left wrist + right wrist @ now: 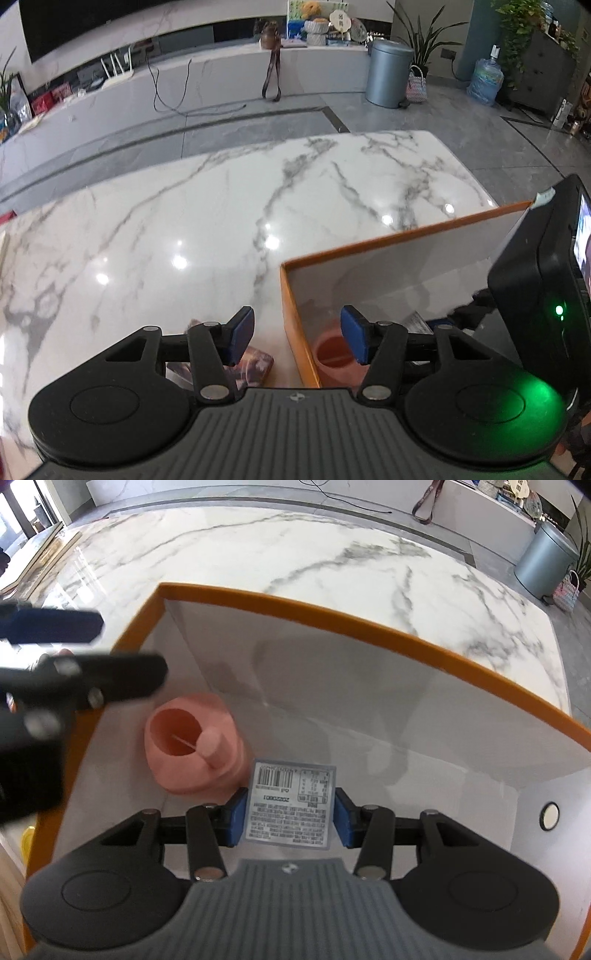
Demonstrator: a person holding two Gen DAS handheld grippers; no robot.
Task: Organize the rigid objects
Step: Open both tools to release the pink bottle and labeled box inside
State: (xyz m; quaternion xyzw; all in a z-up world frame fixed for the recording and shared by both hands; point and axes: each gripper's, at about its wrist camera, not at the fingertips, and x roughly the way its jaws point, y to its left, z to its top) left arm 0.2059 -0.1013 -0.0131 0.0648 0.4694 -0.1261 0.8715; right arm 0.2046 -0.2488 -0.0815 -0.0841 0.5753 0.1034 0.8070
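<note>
An orange-rimmed white box (332, 616) stands on the marble table (295, 554); its rim also shows in the left wrist view (406, 236). A pink cup (192, 742) lies inside it at the left, also seen in the left wrist view (332, 354). My right gripper (290, 812) is shut on a flat grey box with a barcode label (291, 805), held inside the white box next to the cup. My left gripper (297, 338) is open and empty above the box's left wall. A brownish packet (255, 365) lies on the table under its left finger.
The right gripper's black body (539, 288) is at the right of the left wrist view. The left gripper's blue-padded fingers (51, 627) reach in at the left of the right wrist view. A yellow item (27, 840) sits outside the box at the left. A grey bin (388, 72) stands on the floor.
</note>
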